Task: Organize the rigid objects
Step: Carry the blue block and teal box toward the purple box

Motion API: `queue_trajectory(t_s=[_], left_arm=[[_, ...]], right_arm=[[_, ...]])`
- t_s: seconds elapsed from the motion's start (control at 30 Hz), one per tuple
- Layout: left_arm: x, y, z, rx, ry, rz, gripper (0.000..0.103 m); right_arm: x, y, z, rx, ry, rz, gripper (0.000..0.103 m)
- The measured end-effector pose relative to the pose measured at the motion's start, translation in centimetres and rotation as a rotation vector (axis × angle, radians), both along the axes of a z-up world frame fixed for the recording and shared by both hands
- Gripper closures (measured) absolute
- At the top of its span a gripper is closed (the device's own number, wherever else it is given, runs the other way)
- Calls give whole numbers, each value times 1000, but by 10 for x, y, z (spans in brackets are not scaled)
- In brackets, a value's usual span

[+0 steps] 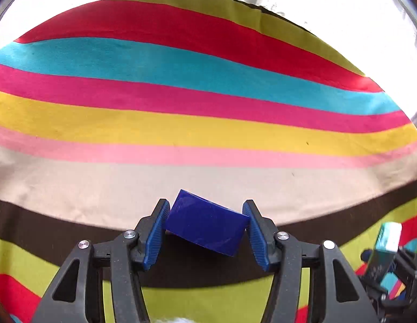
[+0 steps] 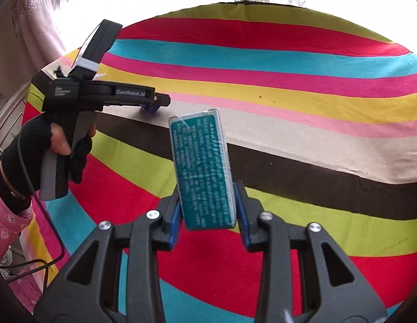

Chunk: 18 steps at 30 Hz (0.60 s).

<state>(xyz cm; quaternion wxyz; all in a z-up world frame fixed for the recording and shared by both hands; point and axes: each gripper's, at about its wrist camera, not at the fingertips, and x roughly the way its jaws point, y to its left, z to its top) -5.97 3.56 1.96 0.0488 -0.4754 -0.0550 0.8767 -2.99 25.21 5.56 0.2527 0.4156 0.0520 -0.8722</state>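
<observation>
A dark blue block (image 1: 205, 226) sits tilted between the blue pads of my left gripper (image 1: 206, 205), and both pads touch its sides over the brown and beige stripes of the cloth. My right gripper (image 2: 209, 188) is shut on a teal box with white print (image 2: 200, 167), held upright above the table. In the left wrist view the teal box (image 1: 388, 242) shows at the lower right edge. The right wrist view shows the left gripper (image 2: 151, 107) from the side at the left, held by a black-gloved hand (image 2: 60, 145); the blue block is mostly hidden there.
A round table under a striped cloth (image 2: 302, 62) fills both views. A bright window with lace curtains (image 2: 41, 2) lies beyond the far edge. A pink sleeve (image 2: 9, 226) and a black cable (image 2: 55, 255) are at the lower left, beside a pale cabinet (image 2: 9, 118).
</observation>
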Motion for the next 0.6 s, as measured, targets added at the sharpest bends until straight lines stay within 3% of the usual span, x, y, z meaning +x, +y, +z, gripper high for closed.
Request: queue_trajectory(t_s=[0.2, 0.37, 0.47, 0.6], left_arm=[[91, 7, -1, 15, 4, -95, 46], [115, -17, 0, 3, 41, -114, 46], [101, -30, 7, 26, 51, -98, 46], [114, -36, 7, 28, 89, -75, 46]], right_arm=[[28, -25, -6, 143, 24, -17, 64], [55, -41, -9, 147, 17, -32, 64], [74, -45, -10, 153, 27, -51, 64], [75, -58, -14, 151, 45, -89, 64]])
